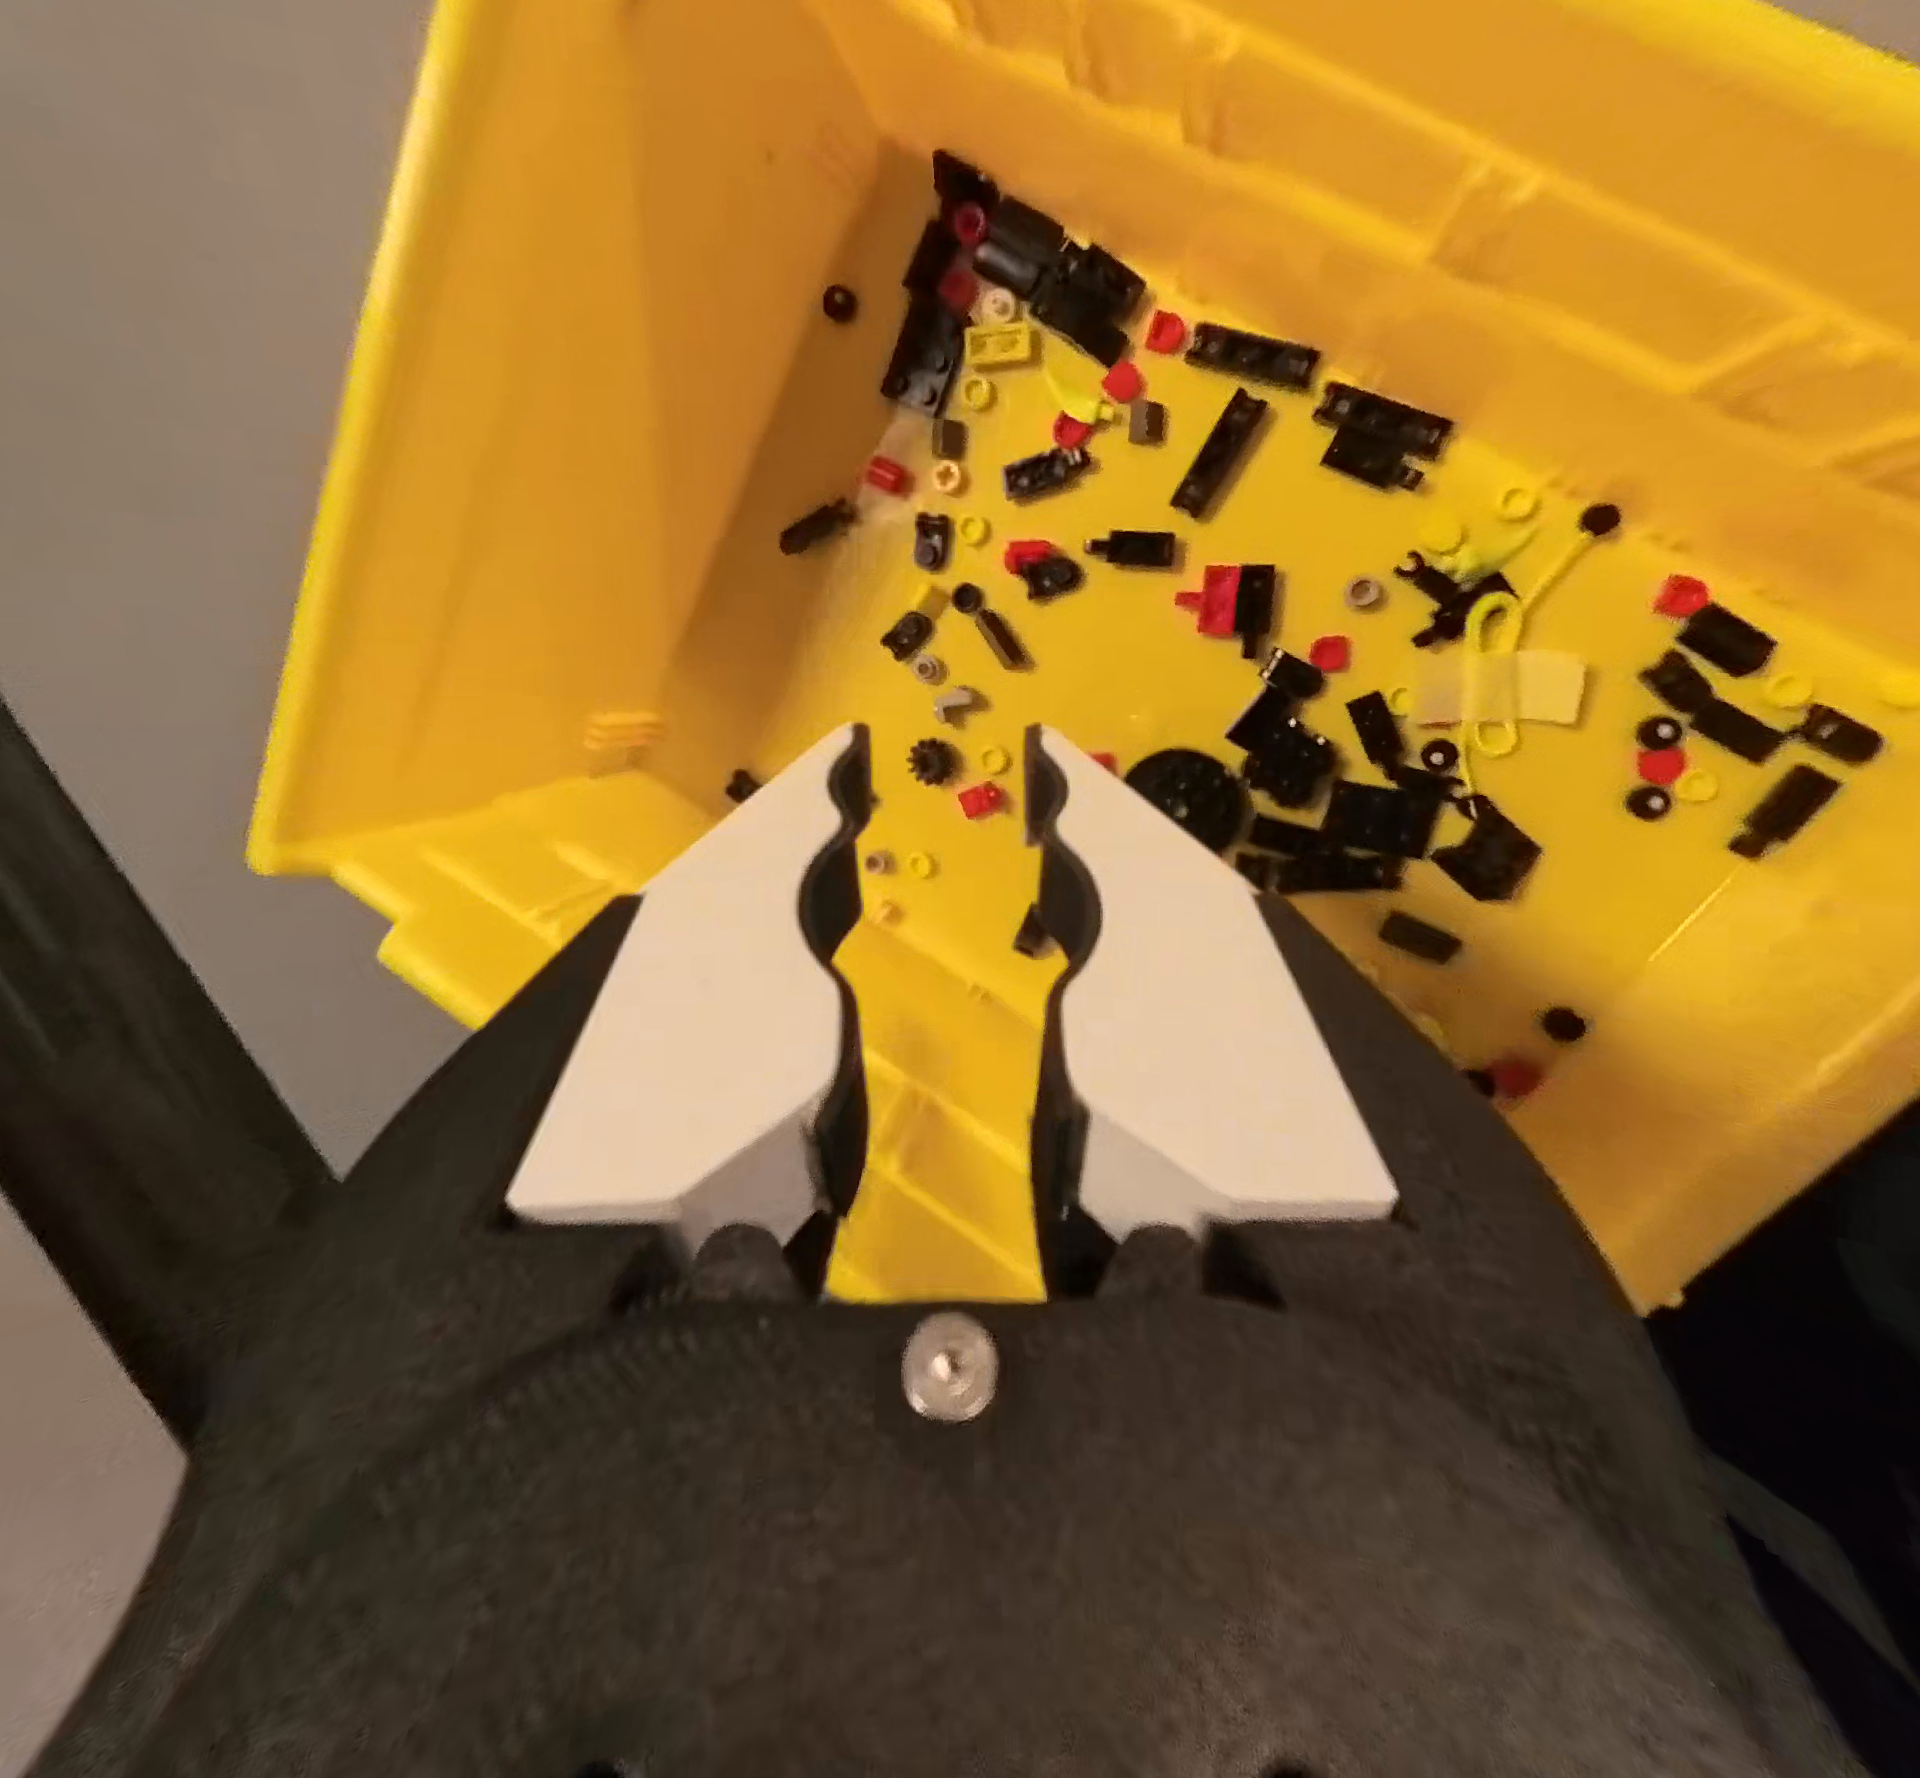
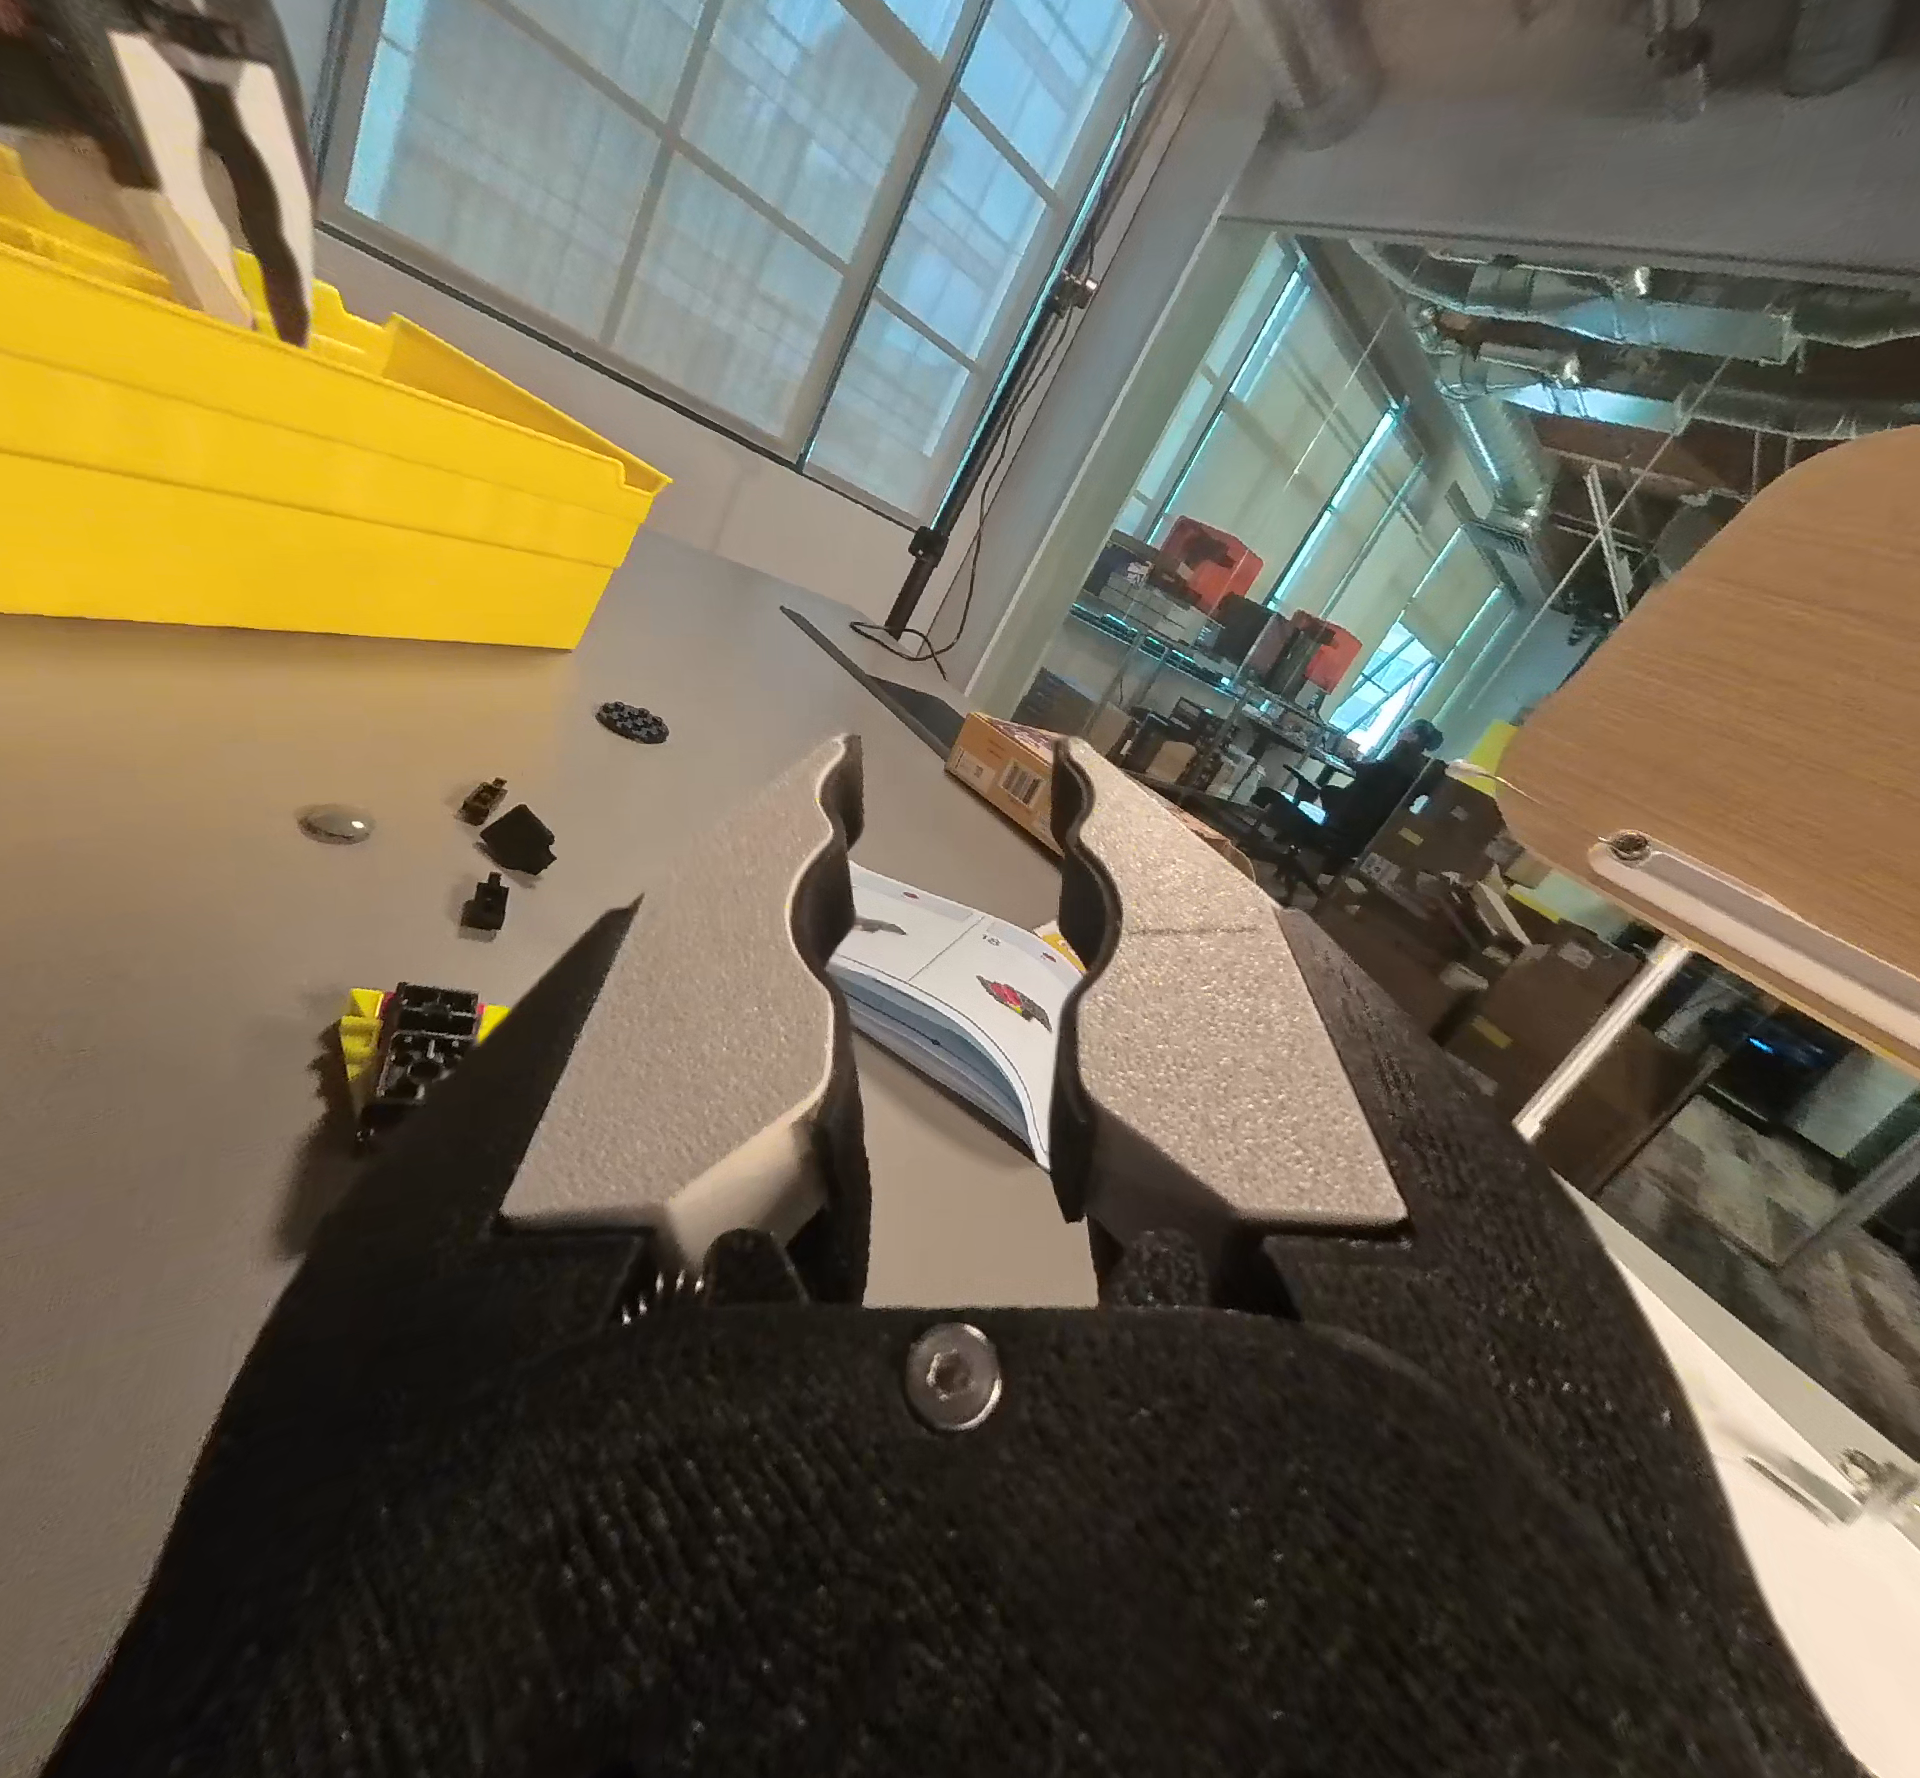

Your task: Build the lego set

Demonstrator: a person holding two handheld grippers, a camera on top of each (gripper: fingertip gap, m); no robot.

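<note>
A yellow bin (image 1: 644, 294) holds many loose black, red and yellow lego pieces (image 1: 1226, 523). My left gripper (image 1: 948, 741) is open and empty, pointing down into the bin above a small black gear (image 1: 930, 760) and a red piece (image 1: 982, 798). It also shows over the bin in the right wrist view (image 2: 265, 315). My right gripper (image 2: 956, 762) is open and empty, low over the grey table (image 2: 208, 897). A partly built black and yellow lego assembly (image 2: 416, 1053) lies to its left. An open instruction booklet (image 2: 945, 990) lies between its fingers.
Small black pieces (image 2: 514, 840) and a round black plate (image 2: 632, 722) lie on the table near the bin (image 2: 312, 523). A cardboard box (image 2: 1003, 767) sits at the table's far edge. A wooden table (image 2: 1714, 689) stands at right. Windows and shelving lie beyond. My right fingertips sit around 40 cm from my left ones. The small black gear (image 1: 930, 760) is closer to my left gripper, around 7 cm from its tips; the right tips are 40 cm off.
</note>
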